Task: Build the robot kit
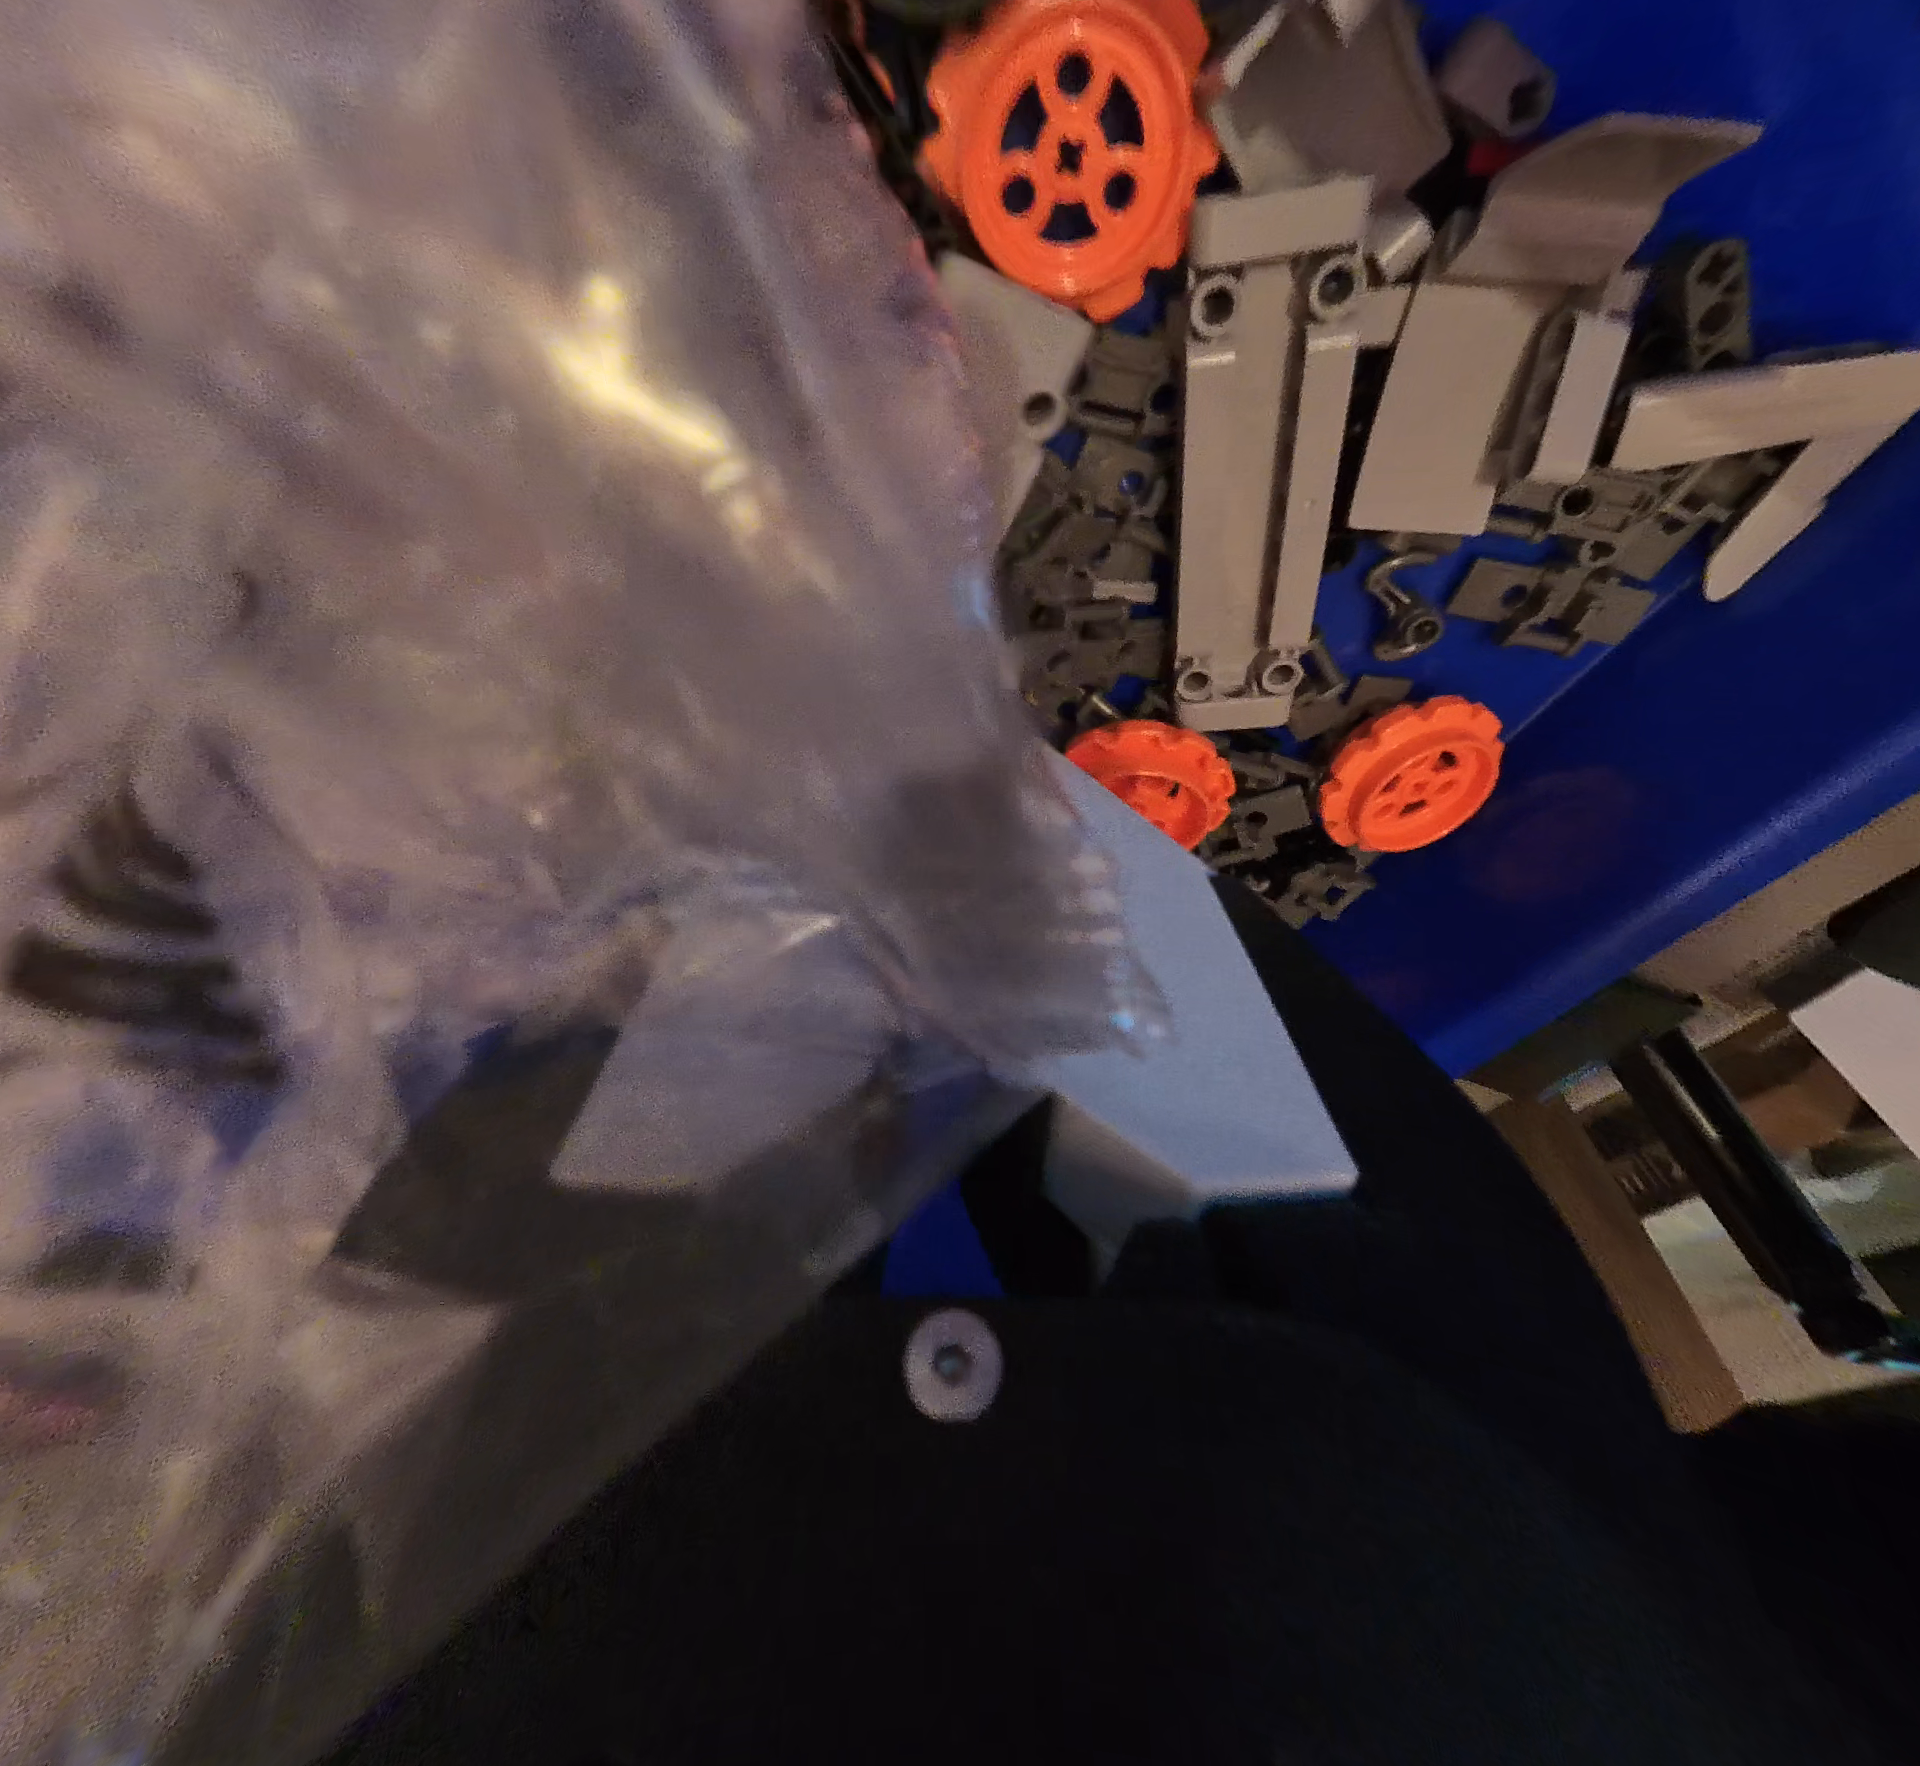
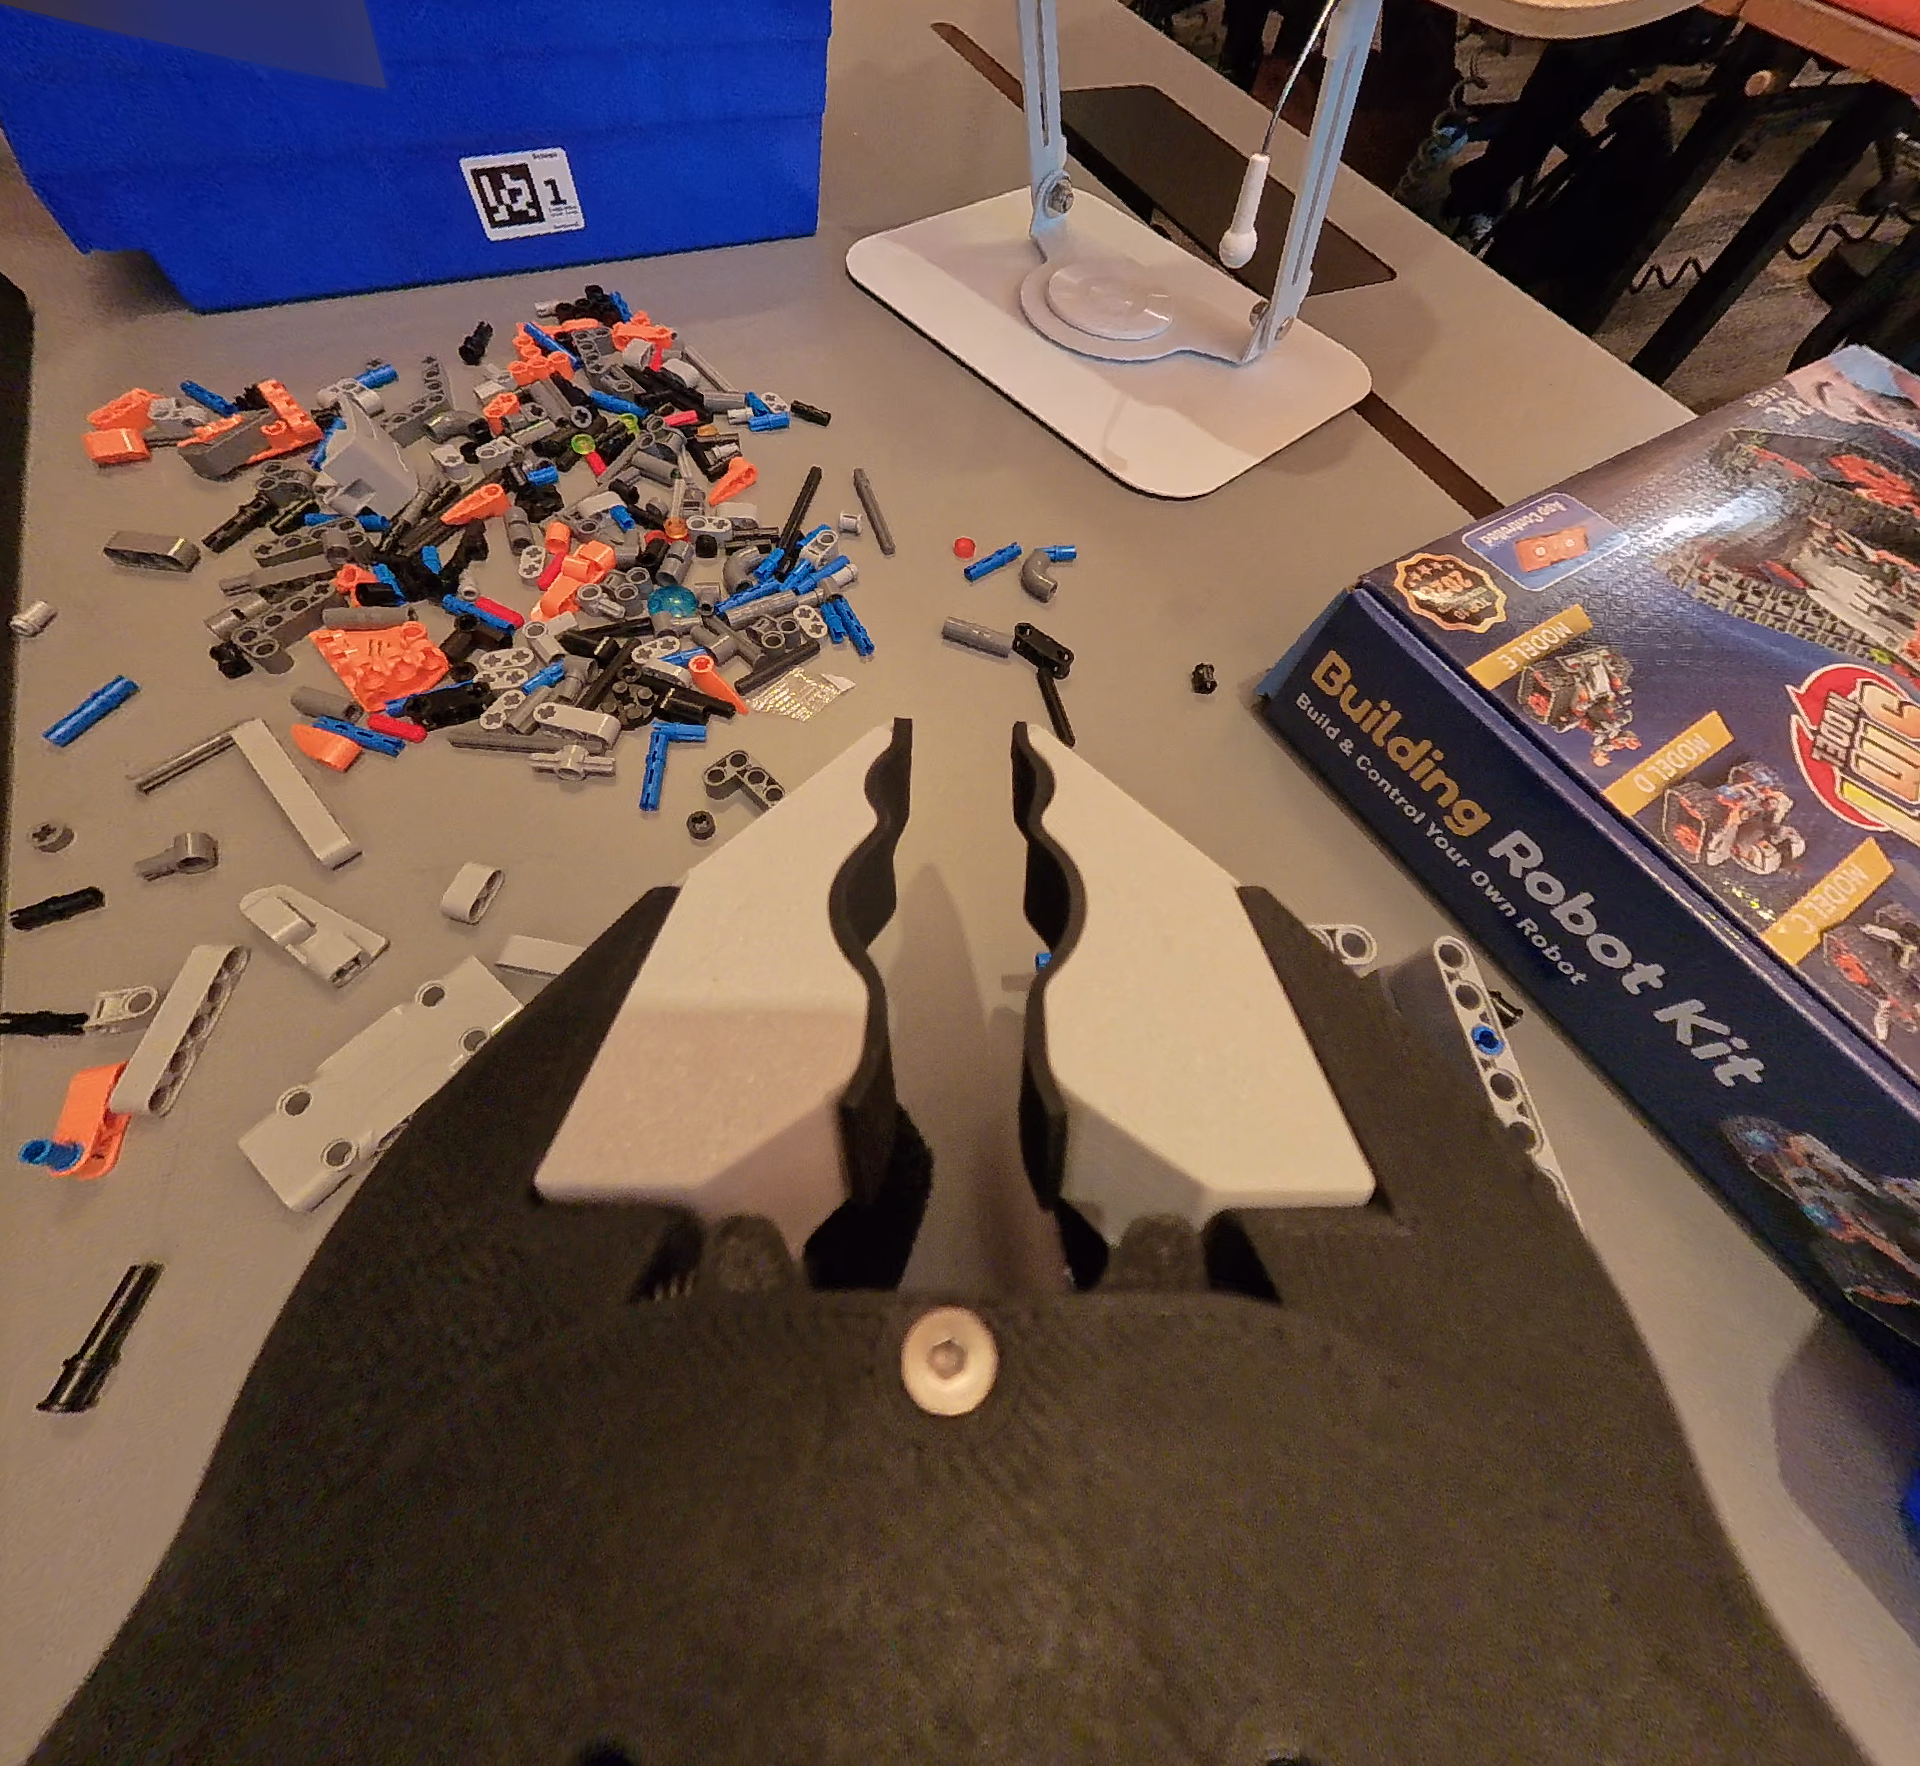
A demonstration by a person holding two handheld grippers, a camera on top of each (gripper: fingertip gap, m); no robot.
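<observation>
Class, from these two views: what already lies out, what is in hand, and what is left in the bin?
Out: a pile of small parts lies loose on the table before the blue bin. In hand: a clear plastic bag covers the left tool over the bin; a grip cannot be confirmed. The right tool is open and empty. Left: orange wheels and grey panels lie in the bin.

A clear plastic bag fills the space in front of the left gripper, leaving only the blue bin's right side open, itself crowded with grey panels and orange wheels. Ahead of the right gripper, bare bench runs between the loose-parts pile, the lamp base and the kit box.
</observation>
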